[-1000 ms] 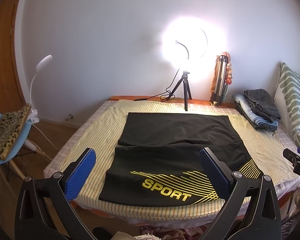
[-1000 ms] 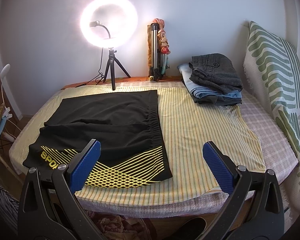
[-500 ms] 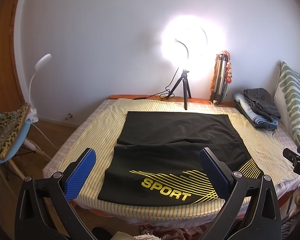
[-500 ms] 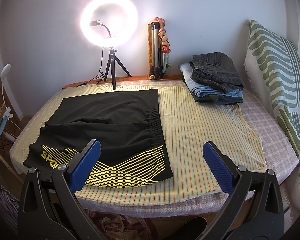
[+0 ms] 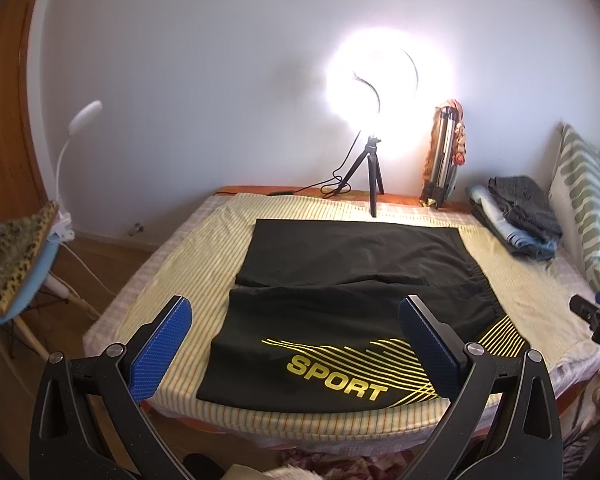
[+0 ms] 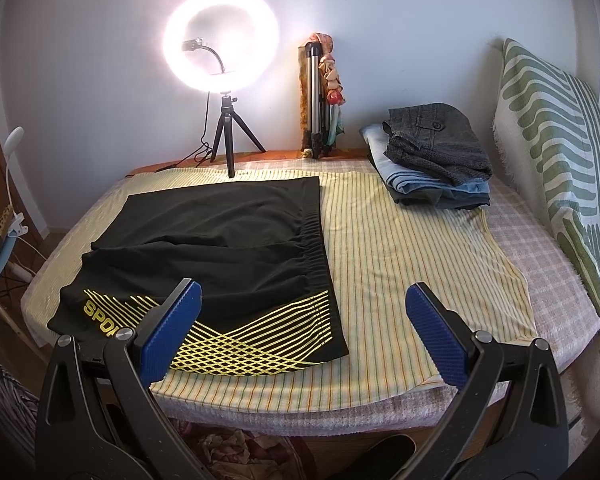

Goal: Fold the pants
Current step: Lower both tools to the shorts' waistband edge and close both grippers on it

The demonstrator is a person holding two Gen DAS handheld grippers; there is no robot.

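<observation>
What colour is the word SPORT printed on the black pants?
Yellow; the word SPORT on the pants shows best in the left wrist view.

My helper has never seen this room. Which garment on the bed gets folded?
On the bed's yellow striped sheet, in front of the ring light, lie flat black shorts. Unlike the folded grey and denim stack by the green-patterned pillow, they carry yellow lines and the word SPORT.

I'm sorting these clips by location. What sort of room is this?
Most likely a bedroom at home, set up for filming: a bed under a striped sheet, a green-patterned pillow against the wall, a stack of folded clothes, and a lit ring light on a small tripod.
</observation>
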